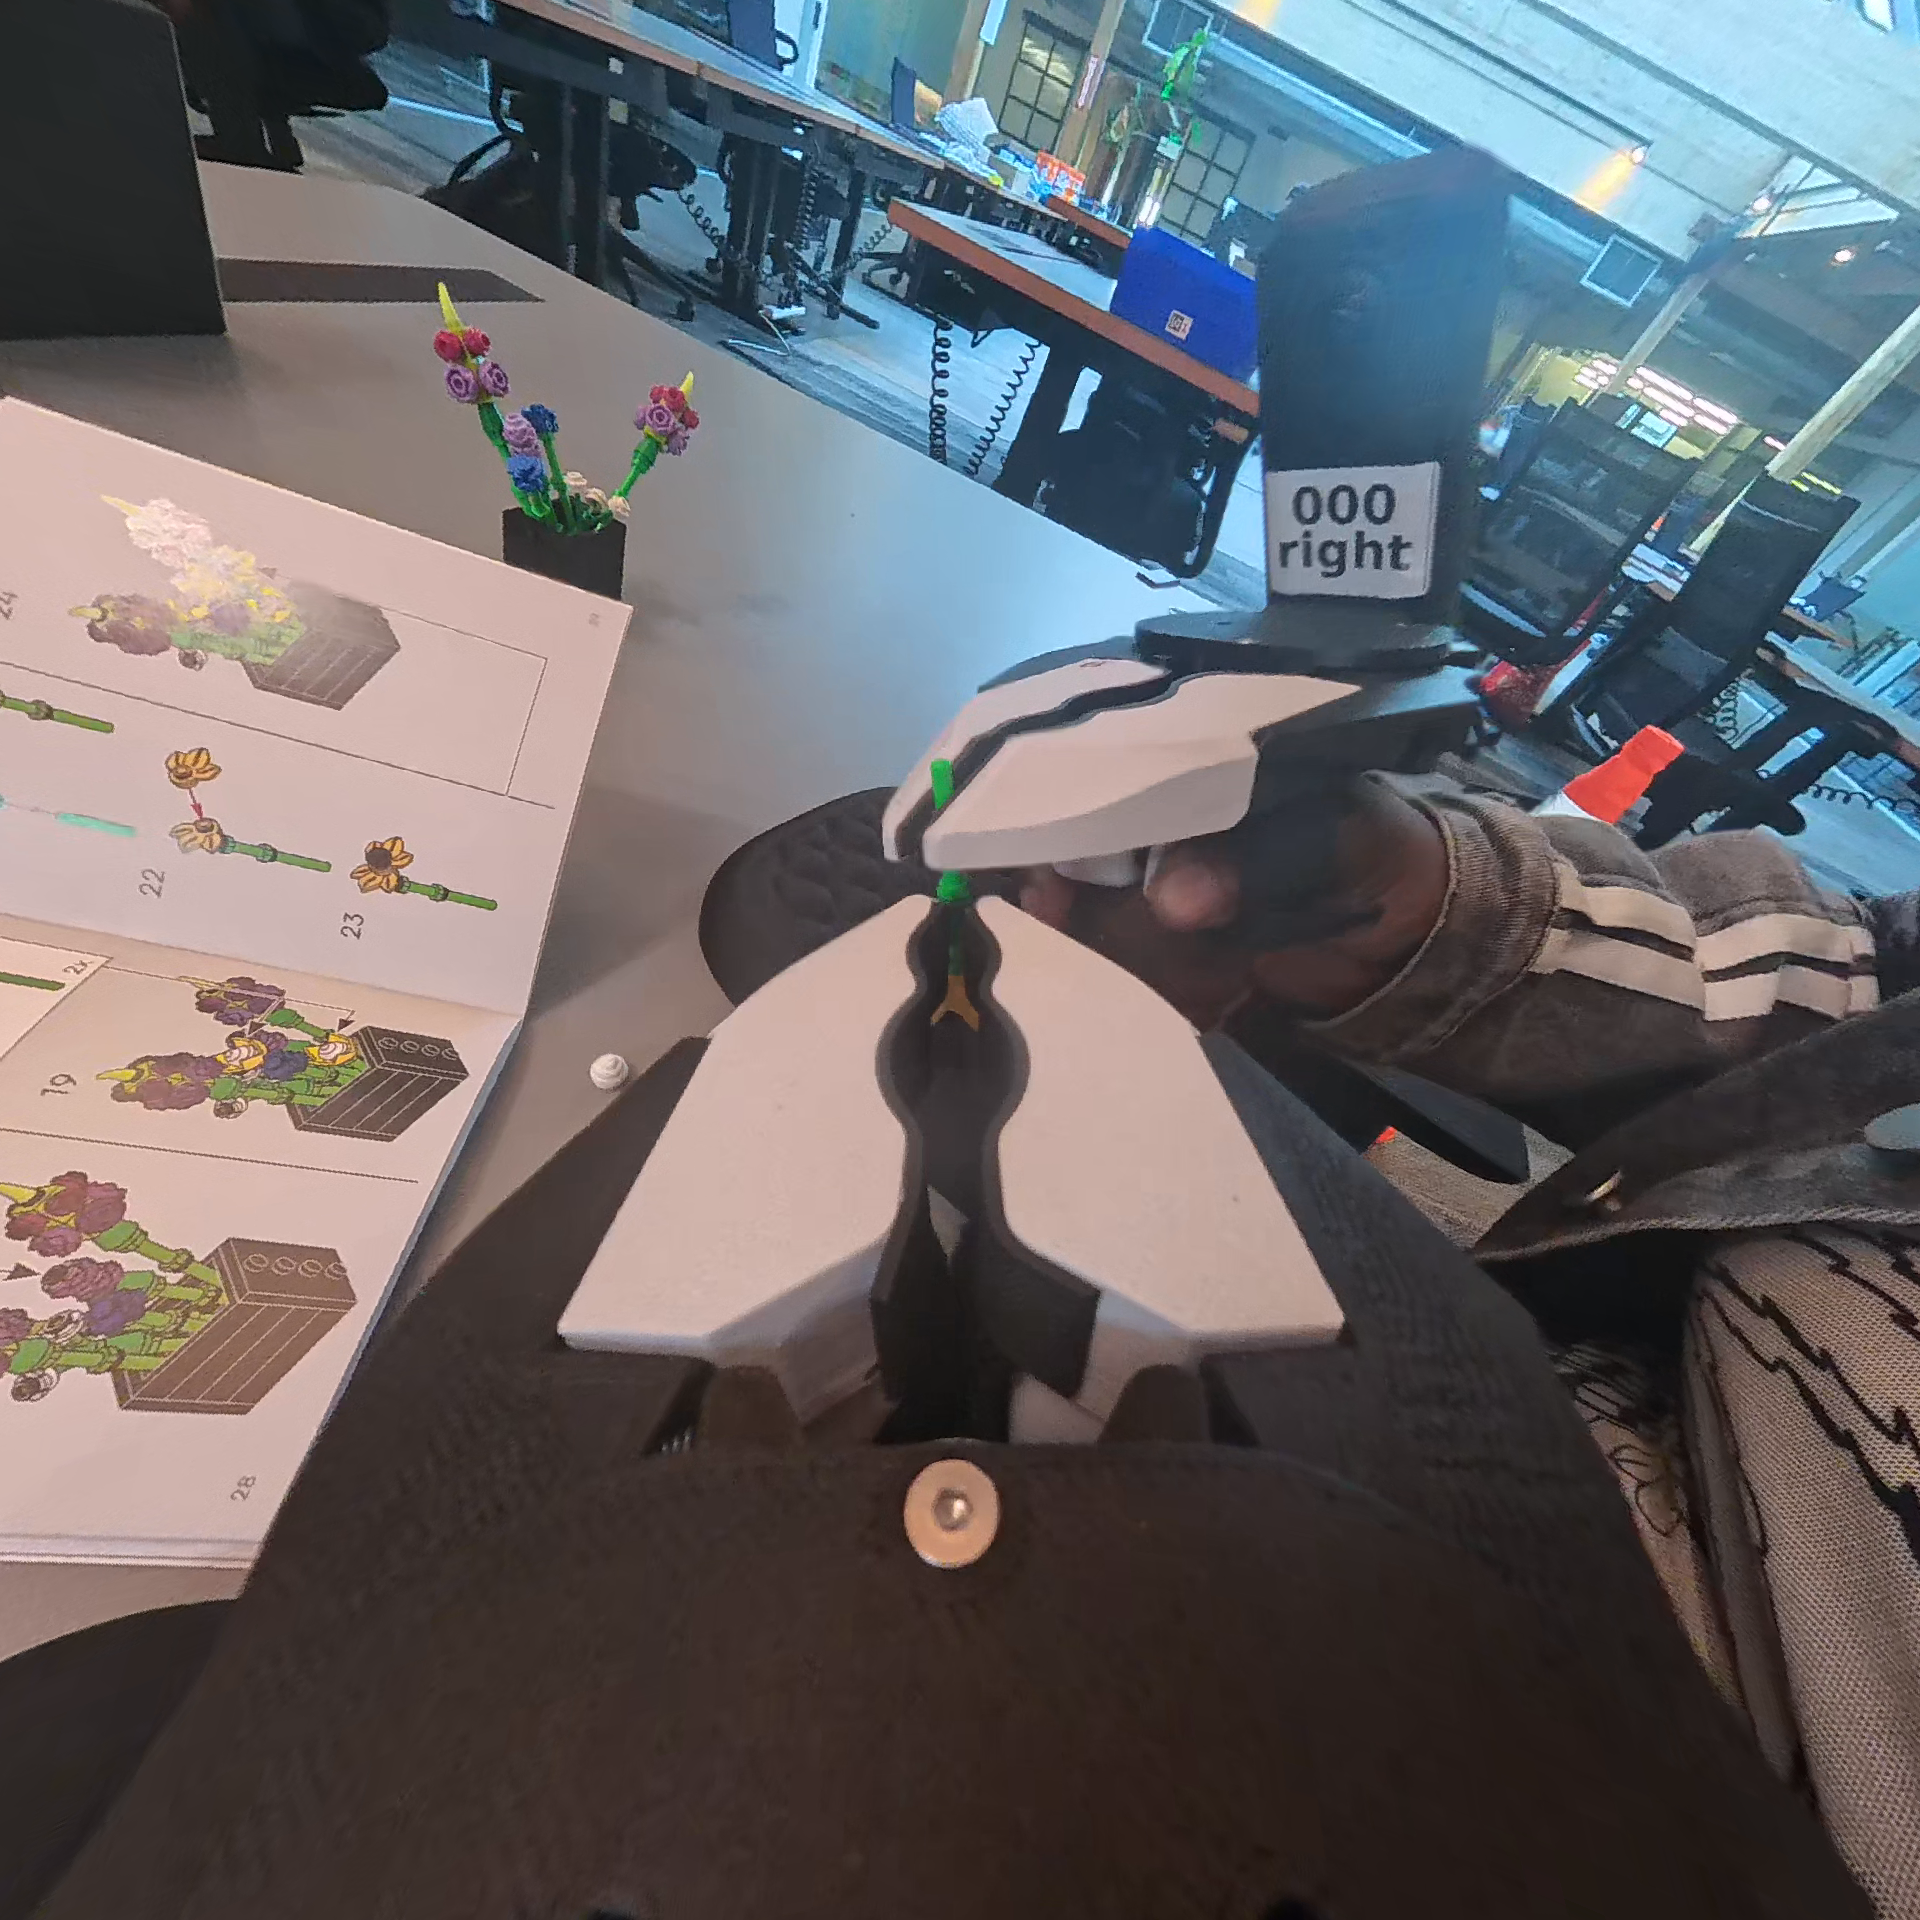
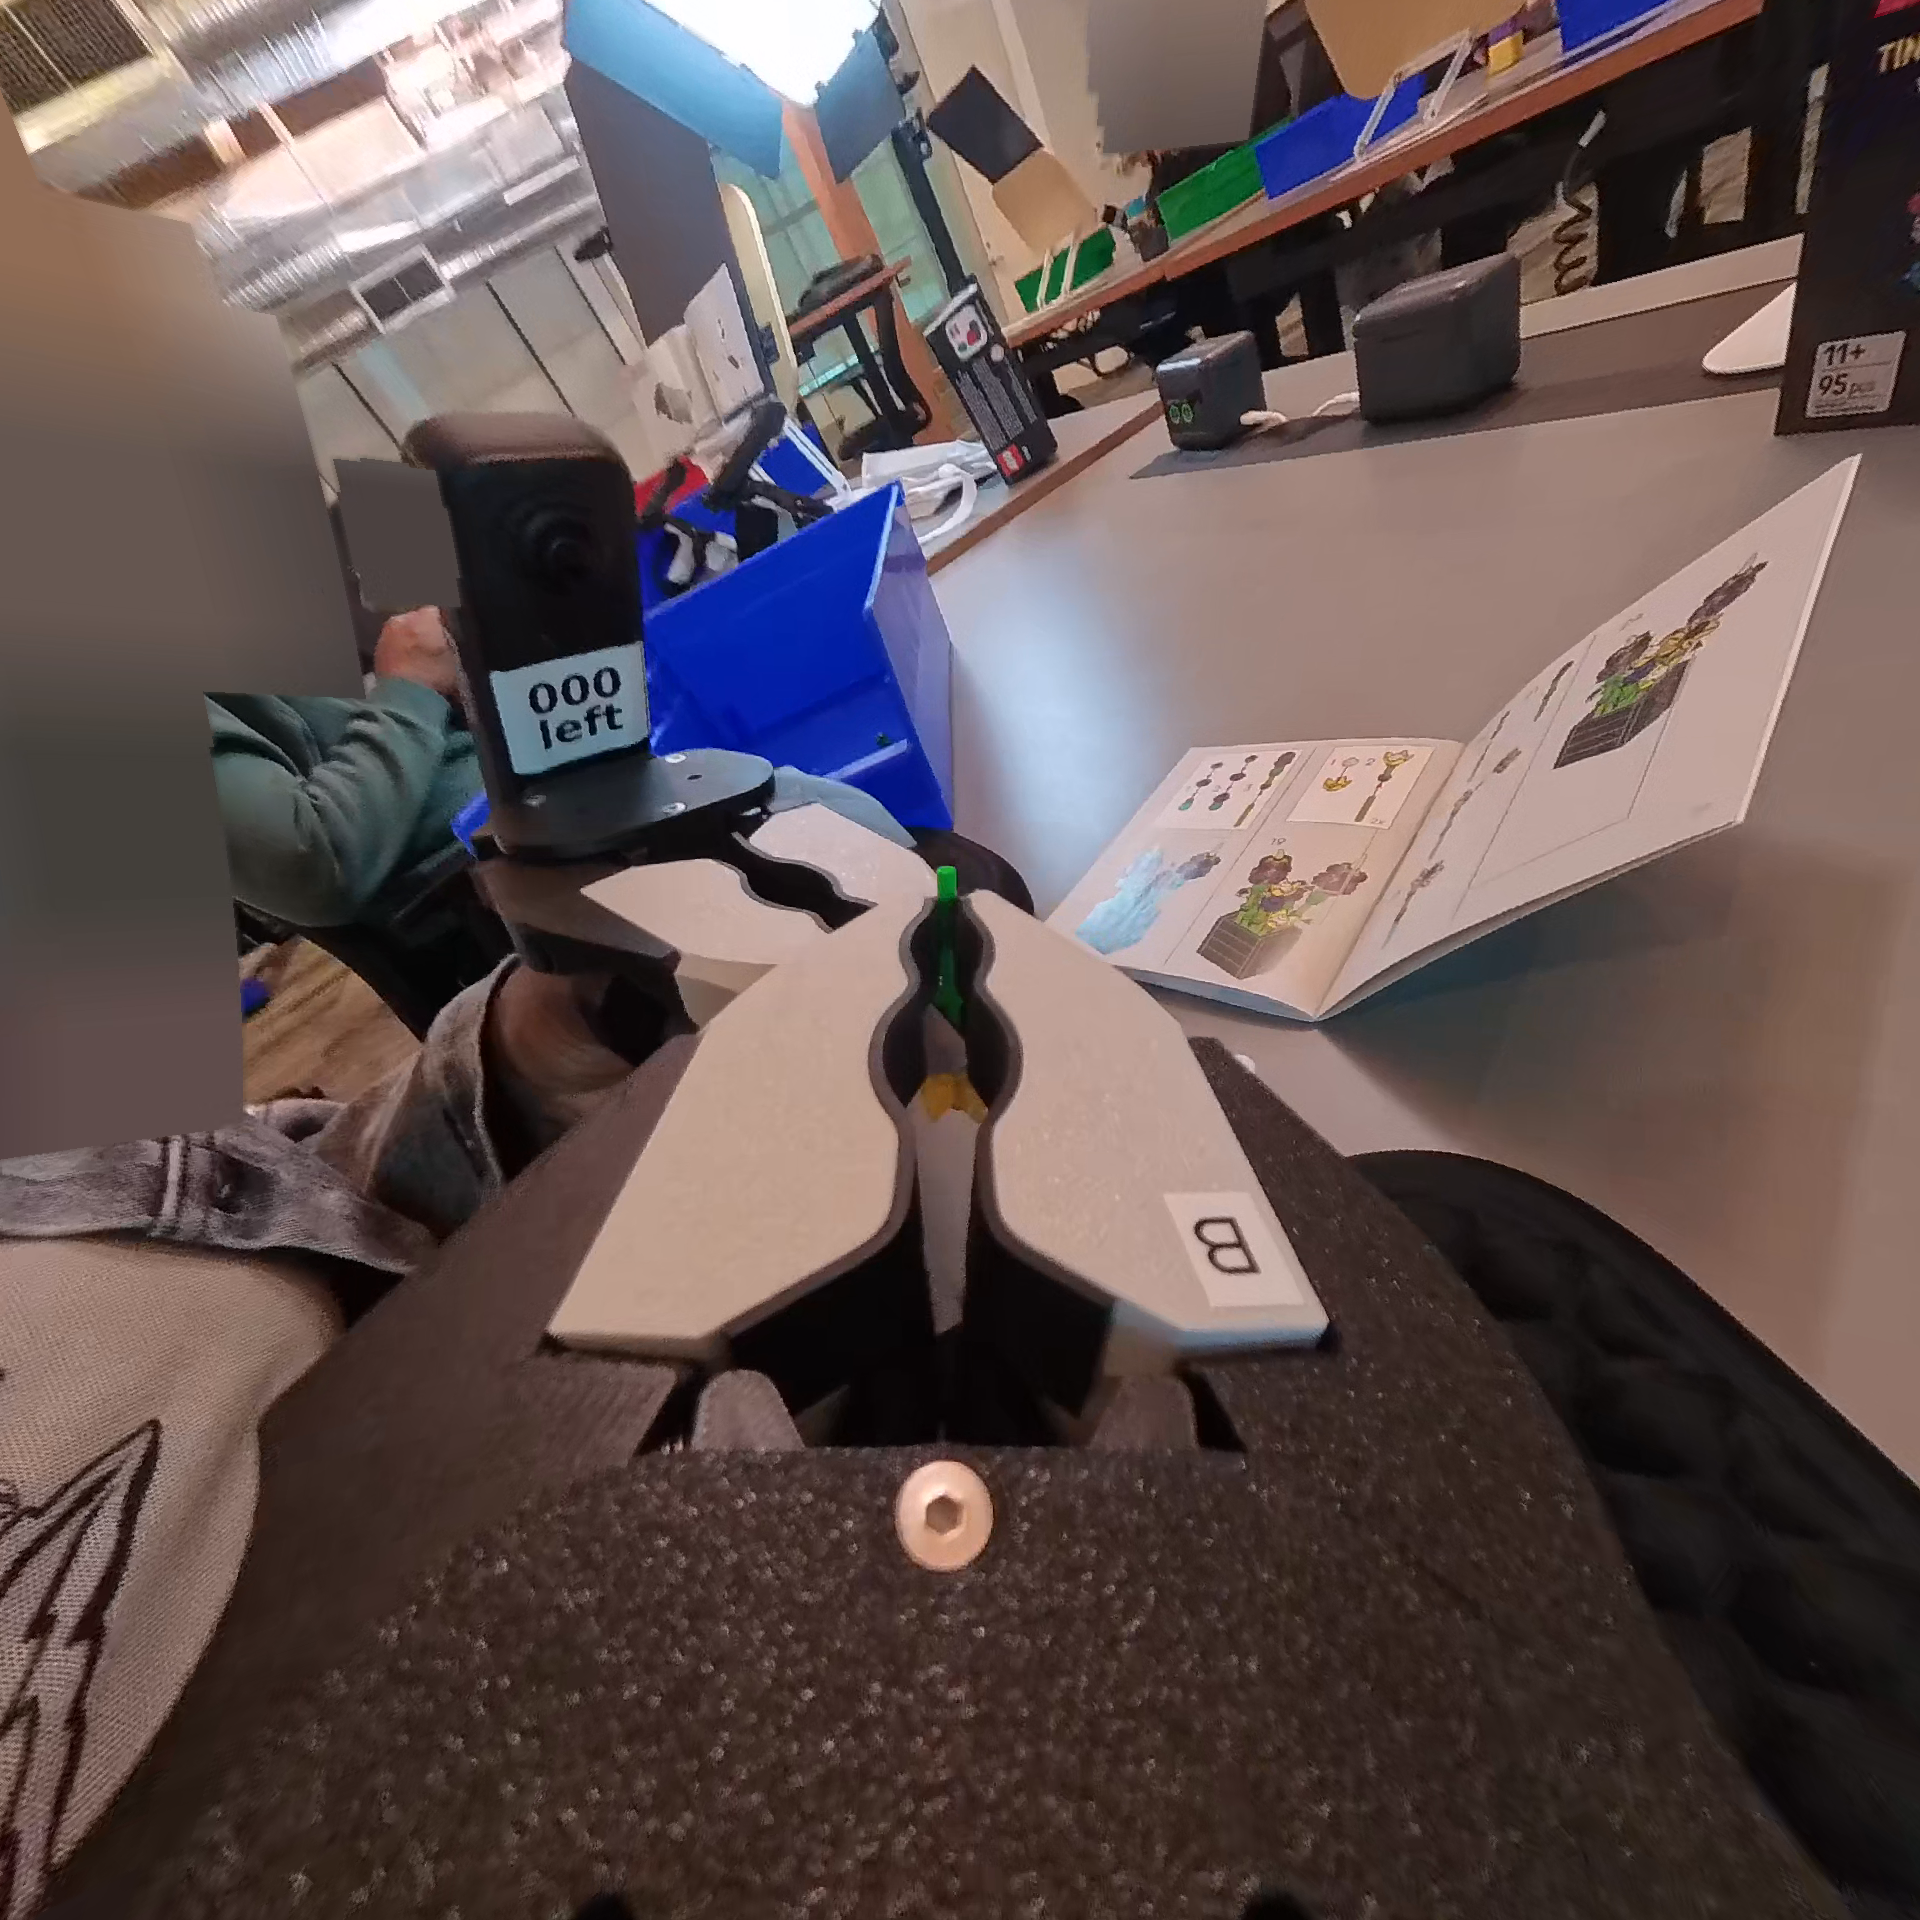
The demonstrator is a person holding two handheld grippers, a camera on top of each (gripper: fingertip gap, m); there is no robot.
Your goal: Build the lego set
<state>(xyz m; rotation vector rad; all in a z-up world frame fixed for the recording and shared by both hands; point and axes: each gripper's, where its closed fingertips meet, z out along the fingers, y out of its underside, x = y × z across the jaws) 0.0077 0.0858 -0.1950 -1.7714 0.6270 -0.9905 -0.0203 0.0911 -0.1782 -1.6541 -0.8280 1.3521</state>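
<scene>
My left gripper (image 1: 951,912) is shut on a thin green stem (image 1: 954,951) with a small yellow piece (image 1: 954,1006) in the hollow between its fingers. My right gripper (image 1: 928,831) comes in from the right, tip to tip with it, shut on the green stem's upper end (image 1: 940,781). In the right wrist view my right gripper (image 2: 945,906) pinches the green stem (image 2: 947,940), with a yellow piece (image 2: 951,1093) behind its tips. The left gripper (image 2: 883,896) meets it from the left. Both are held above the grey table's (image 1: 831,582) near edge.
A black box of built flowers (image 1: 561,457) stands behind the open instruction booklet (image 1: 260,831), which also shows in the right wrist view (image 2: 1455,831). A small white piece (image 1: 610,1070) lies beside the booklet. A black round pad (image 1: 810,883), a blue bin (image 2: 831,644) and the set's black box (image 2: 1860,208) are nearby. Both grippers' tips are close together, under 4 cm apart.
</scene>
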